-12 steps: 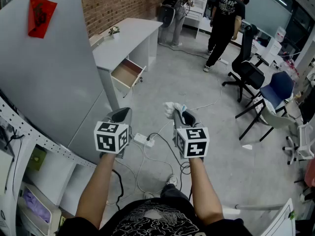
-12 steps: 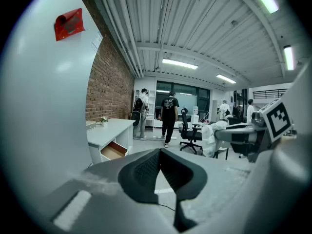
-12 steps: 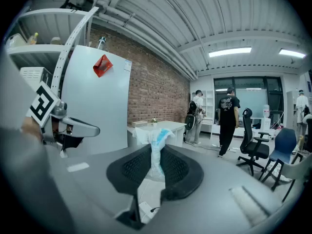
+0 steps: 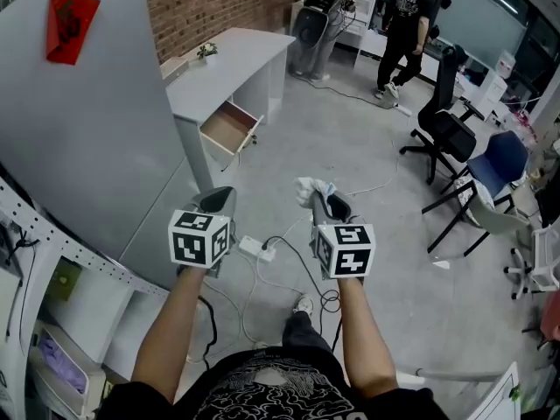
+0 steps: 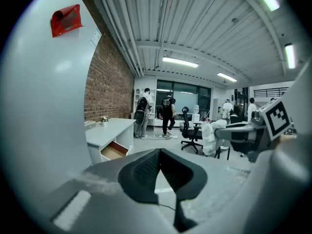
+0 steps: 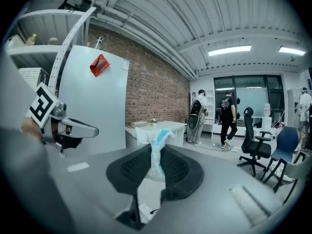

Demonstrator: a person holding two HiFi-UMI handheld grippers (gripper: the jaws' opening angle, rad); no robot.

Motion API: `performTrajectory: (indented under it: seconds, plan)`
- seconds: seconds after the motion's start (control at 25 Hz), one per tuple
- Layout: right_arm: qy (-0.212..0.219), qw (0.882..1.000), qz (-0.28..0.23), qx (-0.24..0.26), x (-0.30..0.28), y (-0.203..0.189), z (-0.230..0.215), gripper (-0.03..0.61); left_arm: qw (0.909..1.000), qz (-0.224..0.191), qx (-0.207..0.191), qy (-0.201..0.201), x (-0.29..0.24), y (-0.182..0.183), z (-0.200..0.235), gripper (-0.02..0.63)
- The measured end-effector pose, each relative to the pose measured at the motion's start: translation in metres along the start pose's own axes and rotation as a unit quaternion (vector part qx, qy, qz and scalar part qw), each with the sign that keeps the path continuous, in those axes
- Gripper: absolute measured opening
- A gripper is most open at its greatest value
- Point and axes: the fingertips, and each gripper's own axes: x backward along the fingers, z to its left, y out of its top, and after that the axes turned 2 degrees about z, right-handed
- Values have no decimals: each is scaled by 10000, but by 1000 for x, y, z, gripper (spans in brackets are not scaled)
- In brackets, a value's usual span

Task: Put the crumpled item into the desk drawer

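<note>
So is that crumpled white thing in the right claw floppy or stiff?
Probably floppy: the crumpled white thing is squeezed thin where the right claw pinches it, and flares out loosely above. Likely light too, since the free part stands up on its own folds without sagging.

Bright ceiling strip lights [image 5: 180, 61], fisheye-warped edges

So the left gripper [image 5: 159, 152] has its jaws tip to tip, nothing in them. Pale desk [image 5: 109, 130] ahead on the left (its drawer [image 5: 113, 151] pulled open), brick wall [image 5: 109, 89] behind it.
</note>
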Motion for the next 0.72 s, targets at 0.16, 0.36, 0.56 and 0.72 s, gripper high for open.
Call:
performTrajectory:
  seconds: [0.16,0.36,0.56,0.72]
  plan:
    - [59,10000,-9,-33,-14,-1,-11,58,10000,20,-11,42,-16,3,1,2]
    - [167,9998,23,-85,-42,0,-33,58,9999,87,-17,122,-48,10,5,2]
    - [284,9995,81,-140,-73,1,-70,58,9996,175,7,216,-92,20,2,2]
    - [388,9991,124,-141,-99,7,-104,58,9993,227,39,278,-132,35,-3,2]
